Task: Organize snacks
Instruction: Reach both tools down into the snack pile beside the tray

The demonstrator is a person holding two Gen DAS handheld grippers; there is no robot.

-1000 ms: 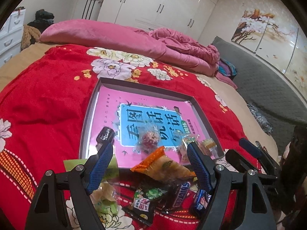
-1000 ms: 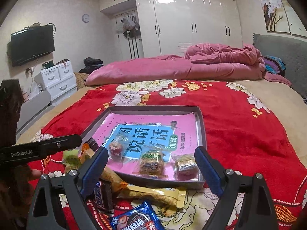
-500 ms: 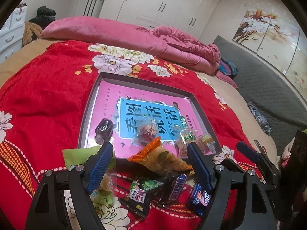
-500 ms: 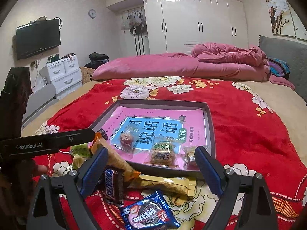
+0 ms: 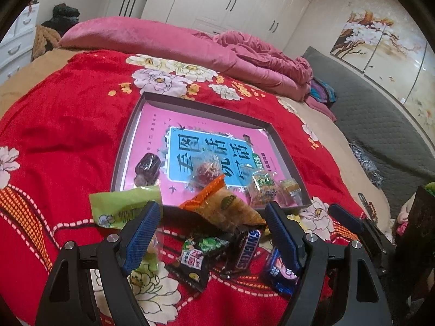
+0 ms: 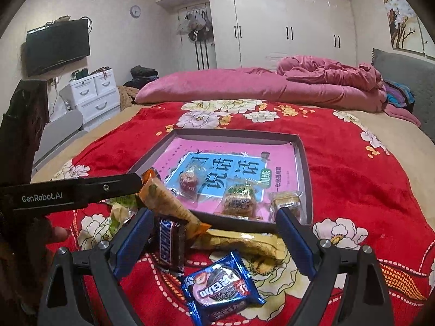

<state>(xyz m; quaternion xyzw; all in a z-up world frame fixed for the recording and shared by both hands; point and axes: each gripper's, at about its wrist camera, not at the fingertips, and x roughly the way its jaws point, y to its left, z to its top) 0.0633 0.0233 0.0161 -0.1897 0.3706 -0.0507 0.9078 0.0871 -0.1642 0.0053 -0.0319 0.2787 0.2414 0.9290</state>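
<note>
Snacks piled on red bedspread [image 5: 62, 135] before tray [image 6: 305, 179]: Snickers bar [image 5: 246, 252], blue cookie pack [image 6: 221, 286]. Left gripper [image 5: 209, 233] and right gripper [image 6: 214, 240] jaws spread, empty; four sweets sit in tray.

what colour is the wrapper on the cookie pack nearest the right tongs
Blue, with a pink patch and white lettering, on the cookie pack; clearest in the right wrist view.

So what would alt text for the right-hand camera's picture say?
An open right gripper hangs over wrapped snacks on a red flowered blanket: a blue cookie pack nearest, a Snickers bar beside it. Beyond, a shallow tray holds three small sweets.
</note>
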